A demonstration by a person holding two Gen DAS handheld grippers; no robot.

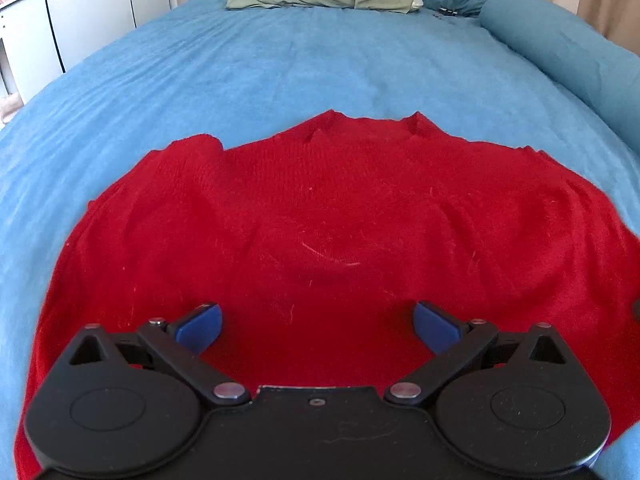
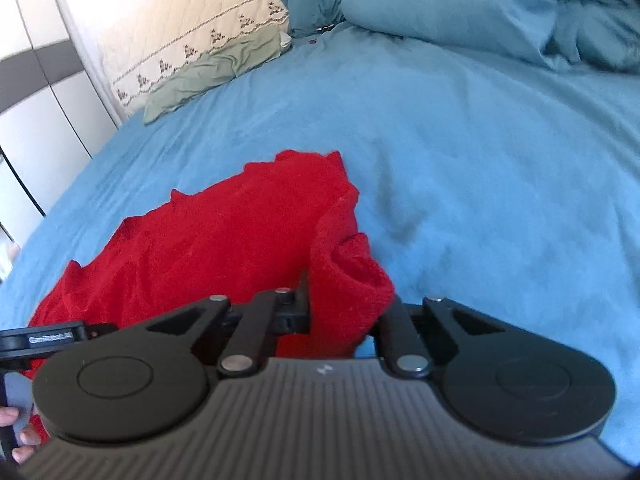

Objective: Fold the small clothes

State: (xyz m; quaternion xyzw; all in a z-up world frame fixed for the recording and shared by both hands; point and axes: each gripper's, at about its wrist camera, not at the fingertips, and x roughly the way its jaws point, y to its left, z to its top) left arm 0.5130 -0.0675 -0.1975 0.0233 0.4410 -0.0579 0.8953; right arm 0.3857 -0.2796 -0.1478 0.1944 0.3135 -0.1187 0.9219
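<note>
Nothing truly readable: only a blurred white label, letters too smeared to make out, on a black bar (image 2: 44,339) at the left edge of the right wrist view, and a small pale emblem (image 2: 322,370) on the ribbed grey gripper body.

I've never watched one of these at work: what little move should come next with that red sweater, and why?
Probably the right gripper, shut on a bunched edge of the red sweater, should carry it across the flat body. The left gripper hangs open above it, holding nothing.
</note>
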